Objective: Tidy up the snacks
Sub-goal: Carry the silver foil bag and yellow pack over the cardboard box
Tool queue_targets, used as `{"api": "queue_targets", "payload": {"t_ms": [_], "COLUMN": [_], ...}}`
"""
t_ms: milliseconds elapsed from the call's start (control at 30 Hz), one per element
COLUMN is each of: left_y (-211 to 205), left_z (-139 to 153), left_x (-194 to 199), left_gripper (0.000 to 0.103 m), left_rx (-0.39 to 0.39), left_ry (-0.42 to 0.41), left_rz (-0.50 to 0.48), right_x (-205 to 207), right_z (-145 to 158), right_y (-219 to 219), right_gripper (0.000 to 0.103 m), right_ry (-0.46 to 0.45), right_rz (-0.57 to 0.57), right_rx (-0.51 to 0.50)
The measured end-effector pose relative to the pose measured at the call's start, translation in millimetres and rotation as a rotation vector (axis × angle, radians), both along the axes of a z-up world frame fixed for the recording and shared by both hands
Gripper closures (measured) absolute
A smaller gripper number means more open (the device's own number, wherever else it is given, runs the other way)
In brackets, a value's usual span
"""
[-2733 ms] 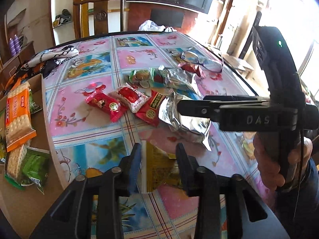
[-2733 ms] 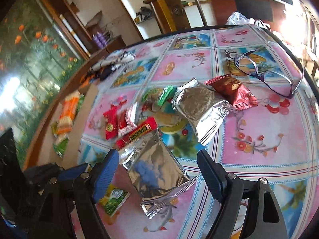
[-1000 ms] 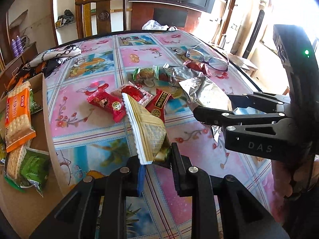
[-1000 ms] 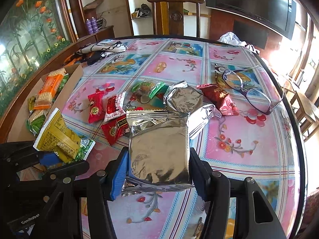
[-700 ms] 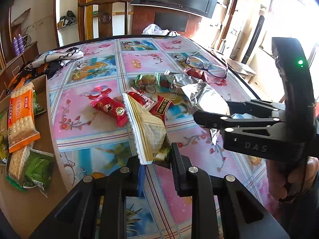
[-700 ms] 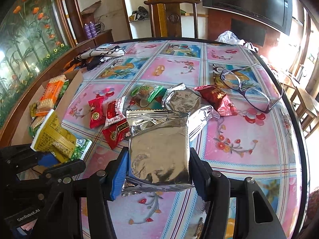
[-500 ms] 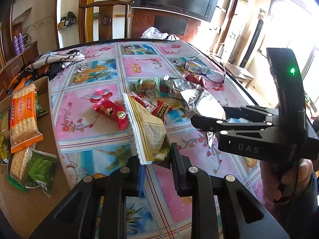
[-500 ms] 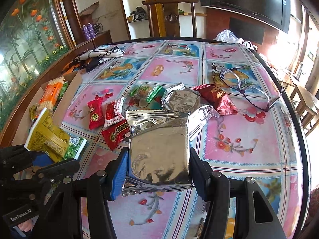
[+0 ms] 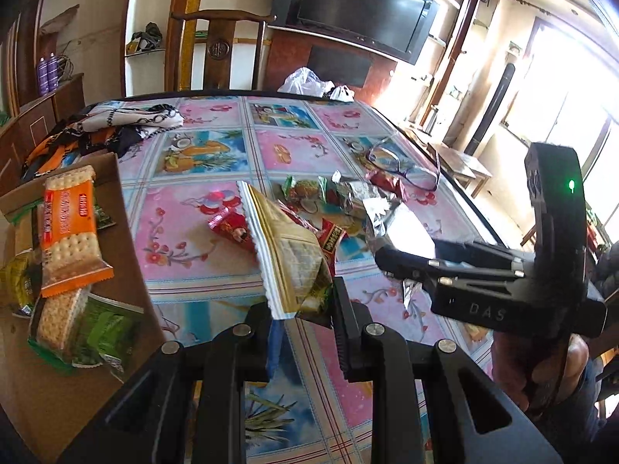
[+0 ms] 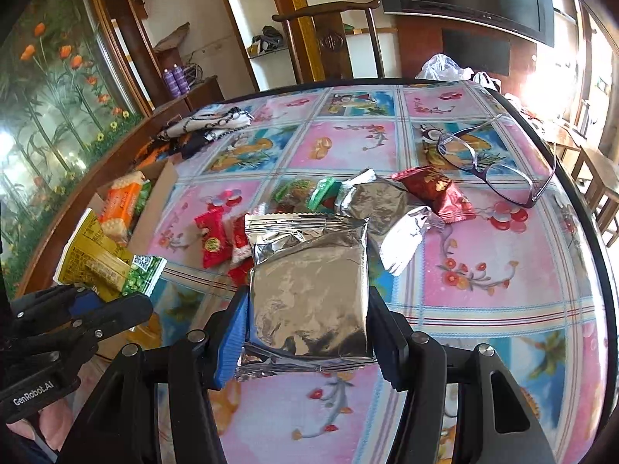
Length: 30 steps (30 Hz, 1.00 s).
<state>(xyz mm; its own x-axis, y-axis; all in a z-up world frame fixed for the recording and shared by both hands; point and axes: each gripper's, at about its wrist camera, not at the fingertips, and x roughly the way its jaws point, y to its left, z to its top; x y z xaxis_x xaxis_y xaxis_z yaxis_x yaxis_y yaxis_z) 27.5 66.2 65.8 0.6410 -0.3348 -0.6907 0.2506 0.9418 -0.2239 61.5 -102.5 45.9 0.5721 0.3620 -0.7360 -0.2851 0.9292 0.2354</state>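
Above floral table (image 10: 483, 232), left claw (image 9: 301, 309) grips upright yellow packet (image 9: 286, 255); right claw (image 10: 307, 321) clamps flat silver pouch (image 10: 309, 290).

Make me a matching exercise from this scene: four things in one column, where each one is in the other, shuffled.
Things:
1. yellow snack pack
2. silver foil pack
3. orange cracker pack
4. glasses

Places:
A. in the cardboard box
B. lying on the table
C. in the left hand-held gripper
D. in the right hand-held gripper

Pairs: 1-C, 2-D, 3-A, 4-B
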Motion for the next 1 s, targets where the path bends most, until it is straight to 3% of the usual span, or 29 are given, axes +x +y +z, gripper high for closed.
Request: {"api": "queue_targets", "payload": {"t_ms": [467,733,1000], "left_y": [65.6,133.9,185.8], "left_z": [14.2,13.5,-2.3], "left_x": [-1.8,-2.9,7.6], "left_gripper": [0.081,0.081,0.081], "left_rx": [-0.051,-0.073,-0.071], "left_ry": [-0.033,-0.026,0.036], "left_rz": [0.136,0.282,0.407], "right_x": [-25.1,-46.0,-61.8], "right_z": [9.7,14.0,8.6], "right_y": [54.3,116.3,184.7], "right_gripper": [0.041,0.041,0.041], "right_ry": [-0.035,-0.061,-0.057], "right_rz": [0.065,0.179,0.304], "right_rx": [0.049,0.063,0.035]}}
